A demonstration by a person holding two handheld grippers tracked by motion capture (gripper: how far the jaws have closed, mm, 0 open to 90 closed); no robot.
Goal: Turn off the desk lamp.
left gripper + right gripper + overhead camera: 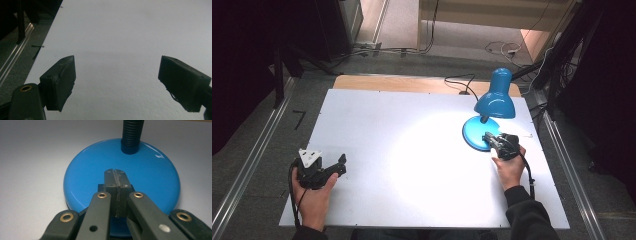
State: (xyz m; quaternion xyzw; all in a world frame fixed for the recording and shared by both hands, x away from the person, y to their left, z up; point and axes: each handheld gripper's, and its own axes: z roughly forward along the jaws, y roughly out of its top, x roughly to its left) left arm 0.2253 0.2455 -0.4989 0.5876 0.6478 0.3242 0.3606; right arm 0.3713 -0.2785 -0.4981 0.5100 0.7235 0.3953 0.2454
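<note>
Lamp: glossy blue desk lamp with a round disc base (95,180), a black ribbed flexible neck (131,135) and a blue bell shade (495,100), standing on the far right part of the white rectangular table top (402,165).
Right gripper: right gripper (115,176) has its two black jaws pressed flat together, pad to pad, with nothing between them; the tips sit over the near part of the disc base, directly ahead of the neck's foot. Whether they touch the glossy surface cannot be told.
Base edge: the rim of the disc curves away to both sides of the closed tips; bare white table lies beyond the rim on the left and right.
Left gripper: left gripper (117,82) has its jaws spread wide and holds nothing; one pad (62,80) stands to each side of plain table surface.
Table edge: the left edge of the table runs just outside the left pad, with grey floor and a metal rail (15,57) beyond it.
Open room: ahead of the left pads the table top is bare white; the two grippers lie well apart, the lit middle of the board between them.
Hands: left hand (312,197) grips its tool near the front left corner; right hand (510,167) holds its tool just short of the lamp base.
</note>
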